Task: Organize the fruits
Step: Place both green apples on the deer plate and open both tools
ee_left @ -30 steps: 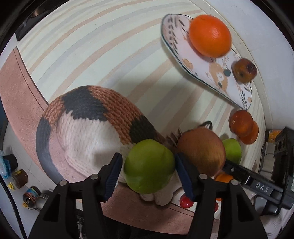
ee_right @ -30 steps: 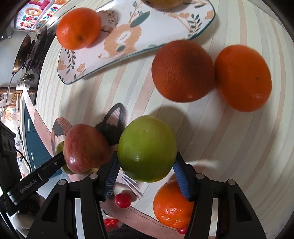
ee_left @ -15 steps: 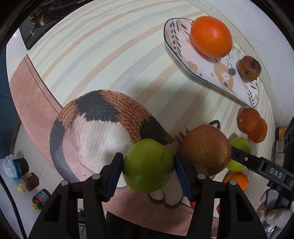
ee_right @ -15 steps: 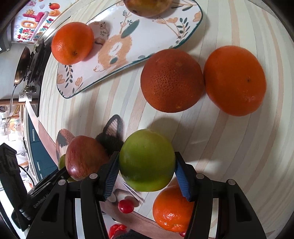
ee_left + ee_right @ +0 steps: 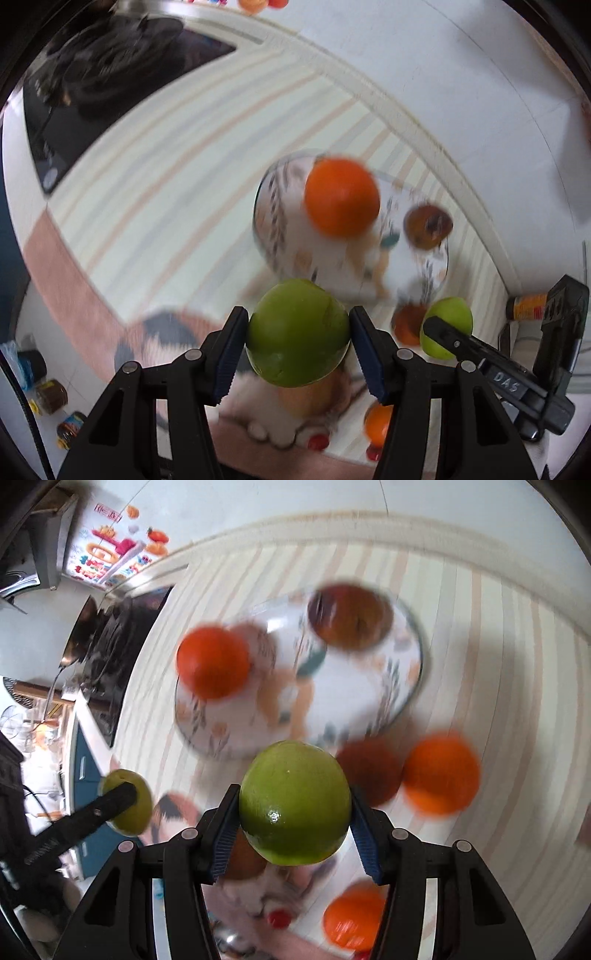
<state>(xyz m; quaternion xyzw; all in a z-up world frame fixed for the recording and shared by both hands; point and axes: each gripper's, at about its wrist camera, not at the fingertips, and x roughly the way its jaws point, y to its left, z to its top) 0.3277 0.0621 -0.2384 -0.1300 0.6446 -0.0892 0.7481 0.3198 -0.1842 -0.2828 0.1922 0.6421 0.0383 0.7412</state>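
Observation:
My left gripper (image 5: 297, 345) is shut on a green fruit (image 5: 297, 332) and holds it in the air. My right gripper (image 5: 293, 821) is shut on a second green fruit (image 5: 294, 801), also lifted. Ahead lies a patterned plate (image 5: 284, 236) with an orange (image 5: 341, 196) and a brown fruit (image 5: 428, 226) on it. The plate (image 5: 354, 716) also shows in the right wrist view. Two oranges (image 5: 441, 773) lie on the striped cloth right of the right gripper. The right gripper with its fruit (image 5: 448, 326) shows at the right of the left wrist view. The views are blurred.
A knitted cat-shaped mat (image 5: 177, 332) lies below, with a reddish apple (image 5: 242, 860) partly hidden behind the fruit. Small oranges (image 5: 352, 915) and red cherries (image 5: 279, 919) lie near the cloth's front edge. A stove (image 5: 96, 74) is at far left. Jars (image 5: 51, 395) stand low at left.
Both grippers have risen and tilted forward with their green fruits. The plate has come to the middle of both views; the apple and cat mat have dropped lower.

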